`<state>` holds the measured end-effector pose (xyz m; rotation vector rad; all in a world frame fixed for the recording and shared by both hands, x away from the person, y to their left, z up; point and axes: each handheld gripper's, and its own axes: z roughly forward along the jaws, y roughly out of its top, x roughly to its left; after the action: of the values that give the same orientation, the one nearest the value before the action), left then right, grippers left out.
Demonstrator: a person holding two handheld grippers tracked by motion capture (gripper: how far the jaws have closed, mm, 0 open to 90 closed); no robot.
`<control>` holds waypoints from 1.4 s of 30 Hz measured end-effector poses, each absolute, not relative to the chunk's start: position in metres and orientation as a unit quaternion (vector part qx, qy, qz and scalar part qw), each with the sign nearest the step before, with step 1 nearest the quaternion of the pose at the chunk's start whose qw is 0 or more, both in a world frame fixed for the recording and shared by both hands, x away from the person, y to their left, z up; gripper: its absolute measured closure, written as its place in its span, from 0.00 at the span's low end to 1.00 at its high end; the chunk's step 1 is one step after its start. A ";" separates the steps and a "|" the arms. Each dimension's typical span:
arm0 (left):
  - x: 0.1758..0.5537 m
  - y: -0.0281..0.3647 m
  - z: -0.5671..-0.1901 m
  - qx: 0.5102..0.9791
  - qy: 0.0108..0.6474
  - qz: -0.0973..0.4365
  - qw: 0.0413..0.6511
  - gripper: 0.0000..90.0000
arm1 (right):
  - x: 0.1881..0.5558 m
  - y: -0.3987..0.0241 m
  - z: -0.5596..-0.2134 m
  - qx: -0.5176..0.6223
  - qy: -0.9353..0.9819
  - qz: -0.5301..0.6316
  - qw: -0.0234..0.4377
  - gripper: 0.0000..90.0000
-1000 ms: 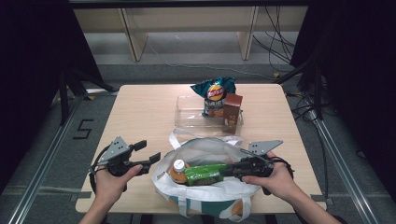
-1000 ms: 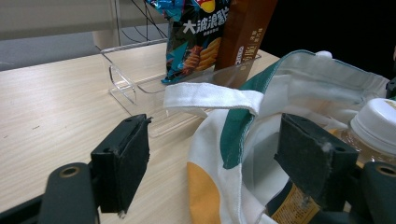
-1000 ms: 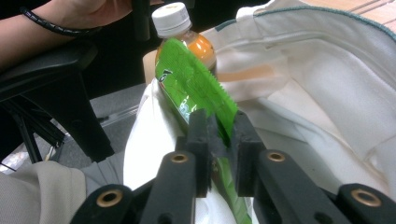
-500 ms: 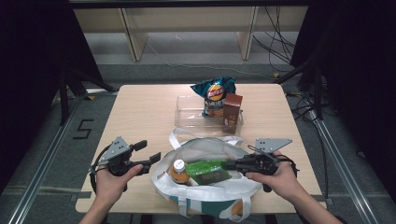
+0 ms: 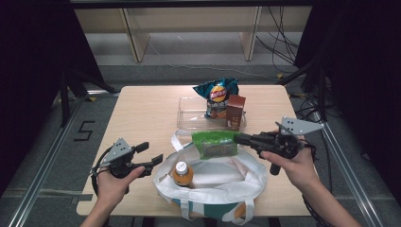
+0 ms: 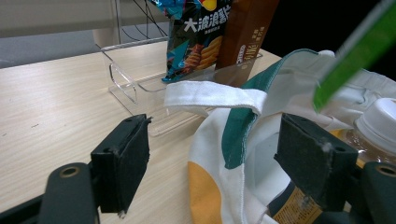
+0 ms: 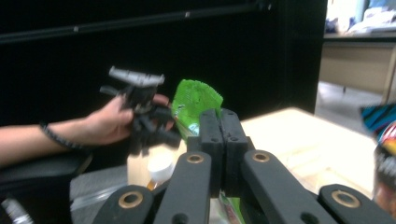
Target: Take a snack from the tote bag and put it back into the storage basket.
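The right claw (image 5: pixel 242 139) is pinching the green packet (image 5: pixel 215 144) above the white bag (image 5: pixel 208 189); the left claw (image 5: pixel 150 157) is staying spread beside it.

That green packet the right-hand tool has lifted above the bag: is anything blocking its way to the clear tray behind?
Nothing visible blocks it. The green packet, pinched in the right tool, hangs above the white bag, and the near part of the clear tray lies bare. The chips bag and brown carton fill its right end.
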<state>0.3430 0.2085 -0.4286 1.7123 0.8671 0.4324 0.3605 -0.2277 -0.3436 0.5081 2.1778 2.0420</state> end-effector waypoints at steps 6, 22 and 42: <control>0.343 0.210 -0.429 0.722 0.367 0.182 0.557 0.28 | 0.375 -0.225 -0.323 0.181 0.702 0.685 0.075 1.00; 0.343 0.211 -0.429 0.720 0.373 0.181 0.556 0.28 | 0.424 -0.212 -0.326 0.221 0.676 0.692 0.126 1.00; 0.343 0.211 -0.430 0.723 0.370 0.183 0.554 0.28 | 0.444 -0.202 -0.333 0.250 0.668 0.687 0.136 1.00</control>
<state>0.3429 0.2107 -0.4295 1.7098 0.8733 0.4328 0.4439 -0.2023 -0.3329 0.7235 1.9347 1.9902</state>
